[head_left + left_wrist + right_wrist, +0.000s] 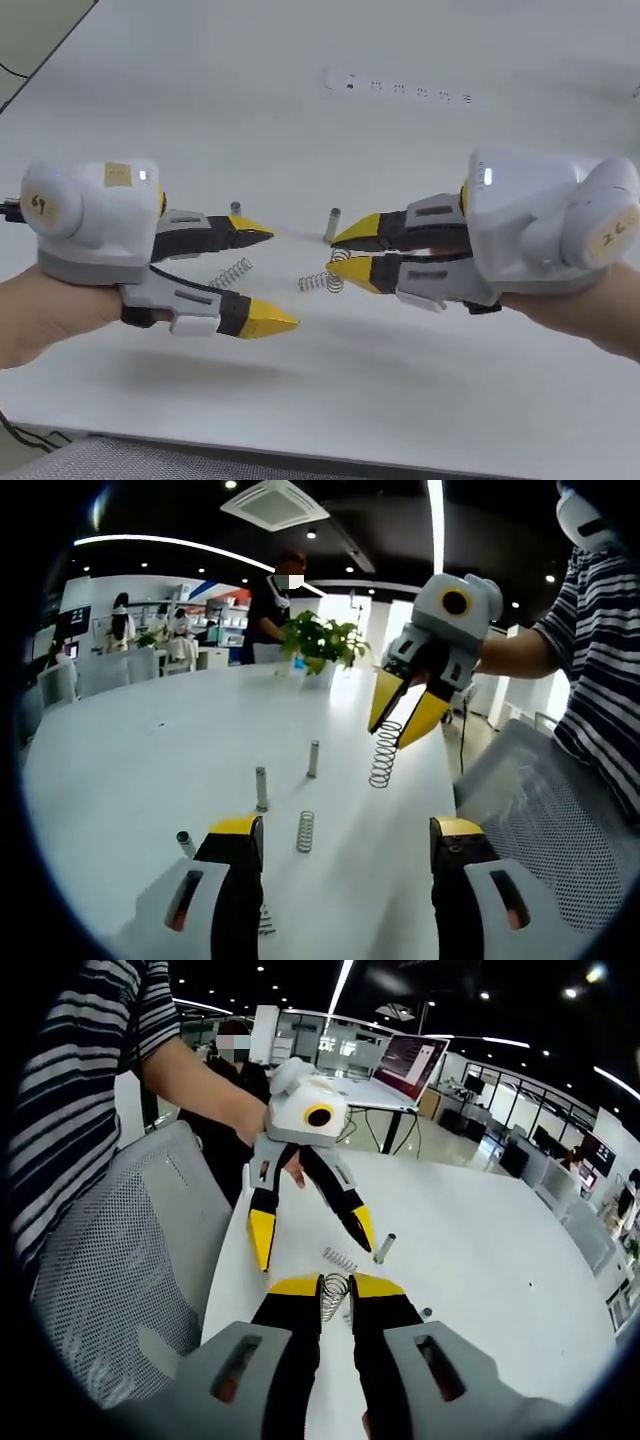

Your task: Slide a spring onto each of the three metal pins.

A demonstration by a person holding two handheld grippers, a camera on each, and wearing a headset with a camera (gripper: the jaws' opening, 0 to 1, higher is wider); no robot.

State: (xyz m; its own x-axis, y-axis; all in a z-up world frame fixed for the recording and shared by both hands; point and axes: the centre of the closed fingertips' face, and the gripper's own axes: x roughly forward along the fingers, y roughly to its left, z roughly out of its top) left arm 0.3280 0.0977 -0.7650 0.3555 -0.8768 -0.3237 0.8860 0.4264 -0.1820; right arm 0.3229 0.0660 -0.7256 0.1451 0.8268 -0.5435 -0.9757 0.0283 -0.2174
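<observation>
Gripping a spring by its upper end, the right tongs hold it above the surface, near an upright pin. The spring's long axis is near upright, free end pointing down. The left tongs are spread wide, empty.

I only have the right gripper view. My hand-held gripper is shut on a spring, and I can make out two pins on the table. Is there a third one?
Observer: Yes. The left gripper view shows three pins standing on the table: one, another behind it, and a third close beside a jaw of the left hand-held gripper. None carries a spring yet.
Operator: And how does the one I'm holding hang?
Observer: Seen from the left gripper view, the spring is pinched near its top end and hangs straight down below the tips of the right hand-held gripper. I cannot tell whether its lower end touches the table.
</observation>
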